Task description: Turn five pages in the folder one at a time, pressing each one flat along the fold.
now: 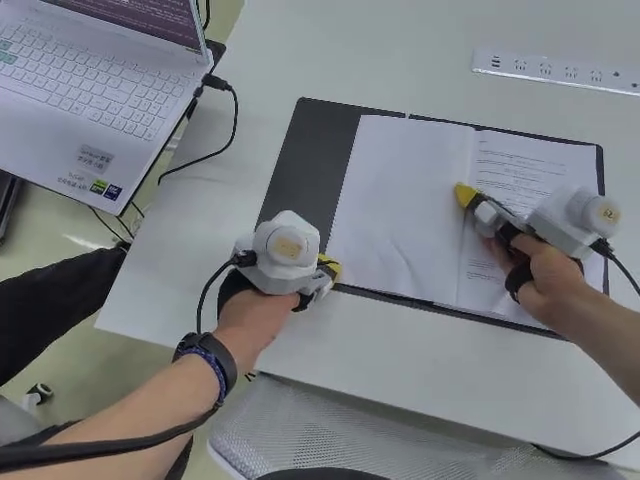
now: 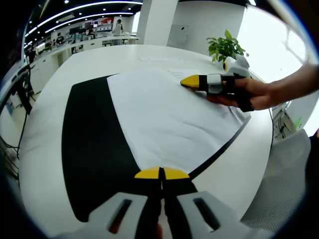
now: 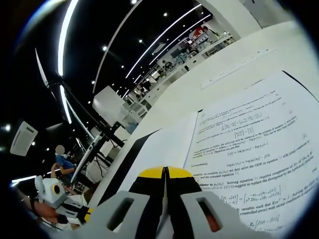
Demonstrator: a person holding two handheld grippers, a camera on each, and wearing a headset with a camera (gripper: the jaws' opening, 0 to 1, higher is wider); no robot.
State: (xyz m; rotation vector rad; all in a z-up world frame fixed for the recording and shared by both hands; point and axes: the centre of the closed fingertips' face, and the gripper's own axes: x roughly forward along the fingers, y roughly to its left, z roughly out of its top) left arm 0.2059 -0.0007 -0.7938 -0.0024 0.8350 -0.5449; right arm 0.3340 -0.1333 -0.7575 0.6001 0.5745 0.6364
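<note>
Black folder (image 1: pixel 305 165) lies open on the white table (image 1: pixel 400 50). Status of right claw (image 3: pixel 165 172): jaws closed, yellow tips together, nothing between them, nose down at the fold. The blank turned page (image 1: pixel 400 200) is just left of its tips. The printed page (image 3: pixel 249 144) is just right of them and runs on ahead. Can't tell if the tips press the paper or sit just off it.

Status of left claw (image 2: pixel 161 173): jaws closed too, empty. Its tips are at the folder's near edge, where the blank page's corner meets the black cover. Cover spreads to its left, page ahead. The right claw sits well ahead and to the right of it, across the blank page.

Off the folder: laptop (image 1: pixel 100 90) with a black cable (image 1: pixel 215 130) well left of the left claw, power strip (image 1: pixel 555 72) well beyond the right claw, past the folder's far edge.
</note>
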